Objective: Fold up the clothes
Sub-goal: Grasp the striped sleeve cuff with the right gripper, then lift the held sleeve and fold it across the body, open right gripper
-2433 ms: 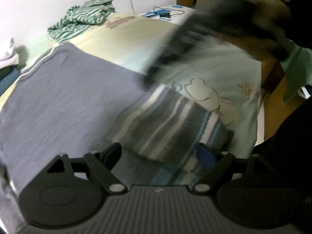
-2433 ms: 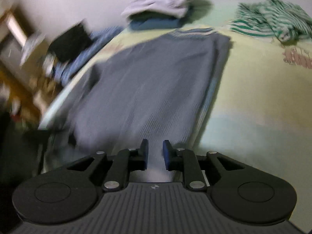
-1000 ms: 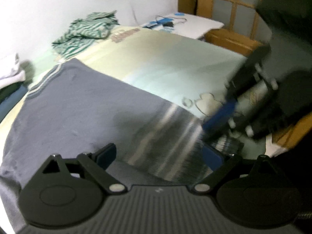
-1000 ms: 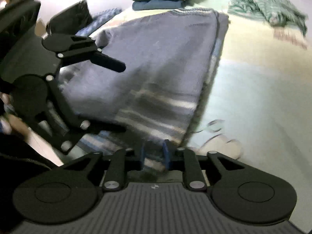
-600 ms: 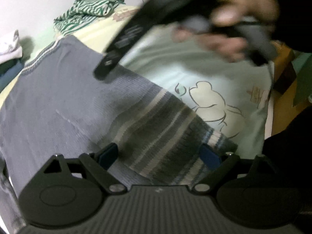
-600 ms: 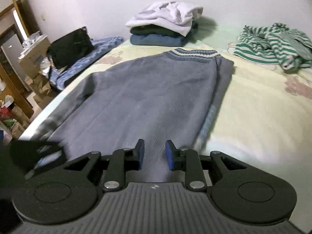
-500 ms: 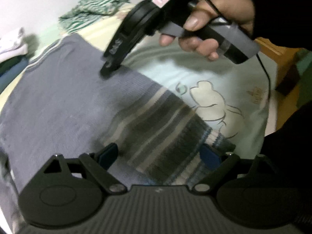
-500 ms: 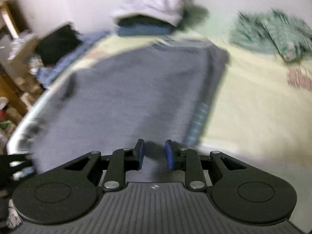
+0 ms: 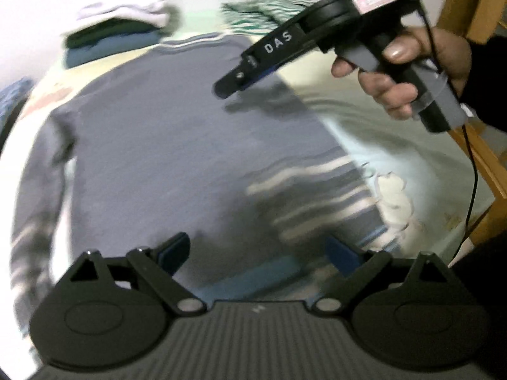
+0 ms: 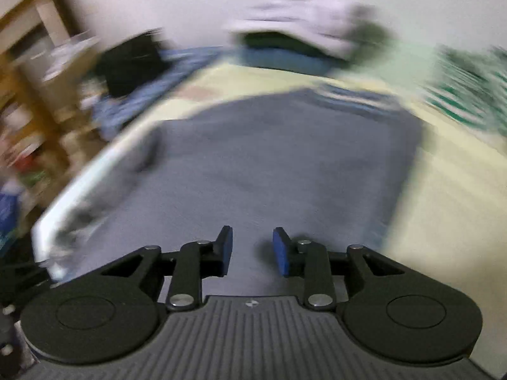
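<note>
One grey sweater (image 9: 177, 145) spread flat on bed (image 10: 450, 196), soft floppy knit, probably best pinched at hem or sleeve edge; left gripper (image 9: 256, 250) jaws wide apart, right gripper (image 10: 252, 247) jaws slightly apart, both empty.

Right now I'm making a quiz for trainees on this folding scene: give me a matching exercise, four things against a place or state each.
Things:
1. grey sweater
2. folded clothes pile
3. green striped garment
4. left gripper

Places or states:
A. crumpled, unfolded, by the wall
B. jaws wide apart, empty
C. spread flat on the bed, one sleeve folded across
D. stacked by the wall, white item on top

Pairs: 1-C, 2-D, 3-A, 4-B
</note>
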Motion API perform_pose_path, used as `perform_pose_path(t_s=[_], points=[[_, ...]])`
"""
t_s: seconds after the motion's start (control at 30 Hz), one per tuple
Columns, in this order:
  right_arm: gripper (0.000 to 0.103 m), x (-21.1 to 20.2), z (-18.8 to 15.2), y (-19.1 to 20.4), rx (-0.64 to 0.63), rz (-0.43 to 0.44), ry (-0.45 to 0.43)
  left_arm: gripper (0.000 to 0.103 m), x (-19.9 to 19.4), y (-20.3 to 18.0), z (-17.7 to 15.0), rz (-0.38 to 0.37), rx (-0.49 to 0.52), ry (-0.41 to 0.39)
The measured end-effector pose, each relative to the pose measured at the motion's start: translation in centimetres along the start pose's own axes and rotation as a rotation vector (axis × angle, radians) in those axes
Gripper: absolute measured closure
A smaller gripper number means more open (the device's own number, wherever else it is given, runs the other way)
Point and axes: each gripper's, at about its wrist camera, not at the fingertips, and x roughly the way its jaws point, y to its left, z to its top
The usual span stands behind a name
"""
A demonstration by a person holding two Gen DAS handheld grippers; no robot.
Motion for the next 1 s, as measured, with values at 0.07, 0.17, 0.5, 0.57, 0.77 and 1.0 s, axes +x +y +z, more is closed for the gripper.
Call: perform_pose_path(t_s=[0.07,0.17,0.5,0.57,0.77,1.0], points=[[0.062,1.0,0.3,3.6,-0.170,0.049,-0.001,0.009,-1.7,1.6,-1.3,0.021,-0.032,-0.001],[0.057,2.2,-0.3,8.6,-0.390,0.124,0.016,0.009,-4.3,4.9,-3.7,0.116,-0.090,0.021],[0.043,8.3,-2.8,22.5,-0.853,0.286,0.017,0.004,-10.6,17.2,-7.3,0.411,-0.446,-0.026],[0.050,9.8,-3.3,23.8,-0.892,0.250,0.029,0.003,-10.6,18.2,-6.9,0.444,-0.466,-0.037],[0.092,9.8,0.0,20.0,-0.576,0.214,0.009,0.003,-10.3,19.0,-5.9,0.421,-0.460,-0.063],[0.093,4.8,4.9,10.0,0.067,0.150,-0.180,0.003,-7.6,17.1,-2.9,0.238,-0.309,-0.096]])
